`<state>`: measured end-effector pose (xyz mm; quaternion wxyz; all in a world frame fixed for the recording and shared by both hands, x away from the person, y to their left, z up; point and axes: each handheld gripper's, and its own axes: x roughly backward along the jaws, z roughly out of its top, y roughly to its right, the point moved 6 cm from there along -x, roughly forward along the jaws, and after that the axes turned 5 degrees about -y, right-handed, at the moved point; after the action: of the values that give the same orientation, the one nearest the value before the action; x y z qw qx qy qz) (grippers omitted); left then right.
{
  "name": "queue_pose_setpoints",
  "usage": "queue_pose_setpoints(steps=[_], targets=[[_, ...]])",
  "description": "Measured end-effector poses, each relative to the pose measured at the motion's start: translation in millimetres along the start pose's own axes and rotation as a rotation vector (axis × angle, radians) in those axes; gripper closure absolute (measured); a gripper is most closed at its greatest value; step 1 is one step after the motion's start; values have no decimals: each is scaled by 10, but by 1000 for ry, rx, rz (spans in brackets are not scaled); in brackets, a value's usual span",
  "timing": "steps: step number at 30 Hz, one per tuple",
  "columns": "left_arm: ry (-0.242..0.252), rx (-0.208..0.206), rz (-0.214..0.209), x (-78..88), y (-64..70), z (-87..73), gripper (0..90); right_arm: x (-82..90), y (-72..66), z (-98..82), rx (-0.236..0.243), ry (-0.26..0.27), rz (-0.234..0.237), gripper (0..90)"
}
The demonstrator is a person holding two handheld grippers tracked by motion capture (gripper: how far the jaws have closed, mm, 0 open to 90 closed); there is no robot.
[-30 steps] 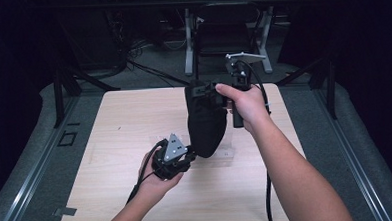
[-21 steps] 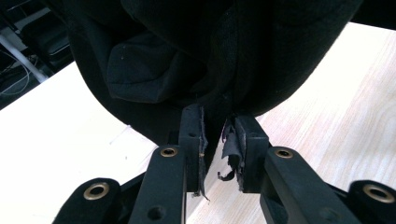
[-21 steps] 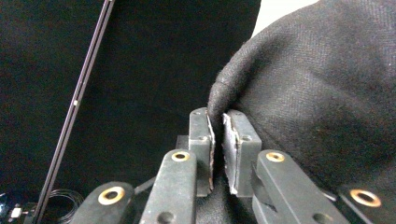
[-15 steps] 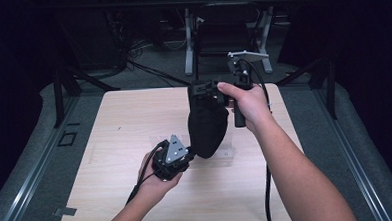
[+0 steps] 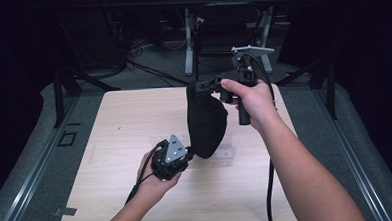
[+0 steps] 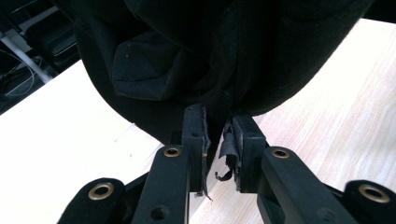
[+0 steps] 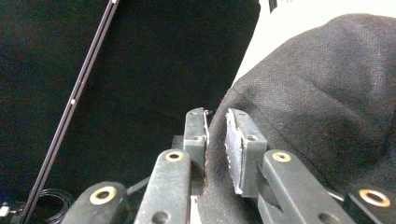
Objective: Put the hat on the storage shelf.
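A black cloth (image 5: 204,125) hangs in a long bundle over the wooden table (image 5: 124,123). My right gripper (image 5: 194,85) lies level above the table with the cloth's top edge between its pads. Its jaws have just been opening a little, and the cloth (image 7: 327,93) still fills the narrow gap of the right gripper (image 7: 215,126) and hangs from it. My left gripper (image 5: 190,153) sits low by the table at the bundle's bottom. Its jaws have just been closing, and the left gripper (image 6: 217,126) pinches the lowest fold of the cloth (image 6: 187,60).
A faint clear rectangle (image 5: 221,157) lies on the table under the bundle. Metal rails (image 5: 31,172) run along both sides of the table. Beyond its far edge stand desk legs (image 5: 188,41), with cables on the floor.
The cloth's top and the right gripper have edged slightly left, and the bundle hangs a bit narrower. The left hand has stayed at the bundle's bottom.
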<state>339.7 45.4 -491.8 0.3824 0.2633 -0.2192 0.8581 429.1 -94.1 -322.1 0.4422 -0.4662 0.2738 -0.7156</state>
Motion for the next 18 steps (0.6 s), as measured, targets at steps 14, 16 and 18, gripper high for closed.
queue_pose_setpoints(steps=[14,16,18], targets=[[3,4,5,14,-30,-13,794,168,49,-34,6,7,-25,780],[4,3,7,16,-35,-15,796,192,60,-42,9,6,-31,780],[0,-4,10,23,-48,-21,798,227,67,-49,9,11,-34,780]])
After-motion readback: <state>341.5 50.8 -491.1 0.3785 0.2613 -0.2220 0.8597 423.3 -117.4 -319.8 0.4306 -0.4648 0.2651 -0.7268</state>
